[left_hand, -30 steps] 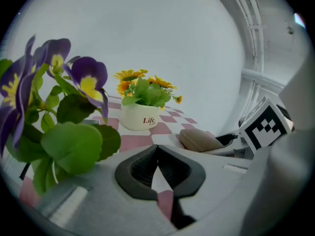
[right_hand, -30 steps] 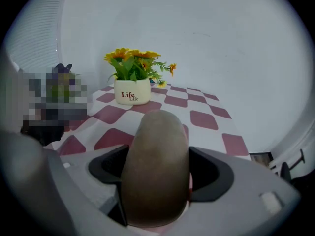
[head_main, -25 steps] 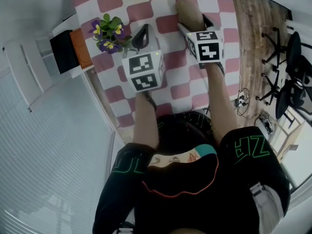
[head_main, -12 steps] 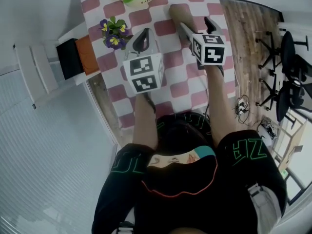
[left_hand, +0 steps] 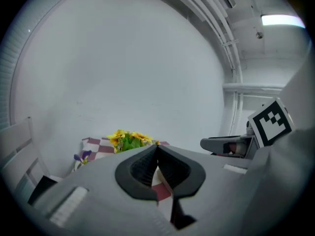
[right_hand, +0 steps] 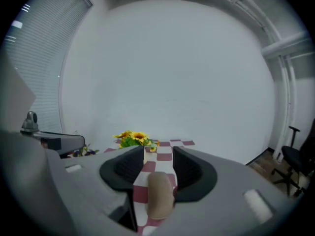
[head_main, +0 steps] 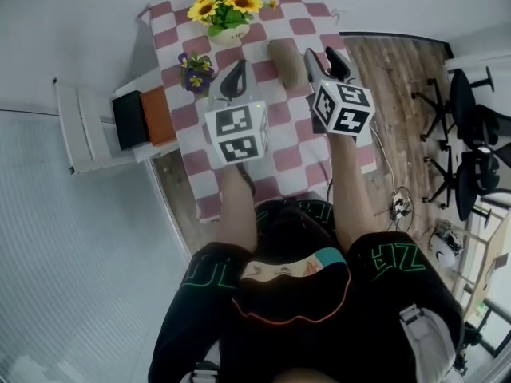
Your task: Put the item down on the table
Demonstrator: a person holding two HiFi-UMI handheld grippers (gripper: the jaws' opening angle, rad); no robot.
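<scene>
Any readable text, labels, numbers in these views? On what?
"EZ", as it appears, uncertain: green outline letters on the shorts' right leg.
Left leg's green letters: folded, unreadable.
White flower pot: small dark print, too small to read.
Marker cubes: black-and-white patterns only, no letters.

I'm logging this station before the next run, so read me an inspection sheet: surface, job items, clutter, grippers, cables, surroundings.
Surface: table under a pink-and-white checked cloth.
Job's things: tan item lies on the cloth, free of both grippers.
Clutter: sunflower pot and purple flower pot at the far end.
Grippers: left gripper shut, empty; right gripper jaws apart and closing, gripping nothing, with the tan item showing through their gap.
Cables: tangle on the wood floor, right of the table.
Surroundings: white shelf at left; office chairs at right.
</scene>
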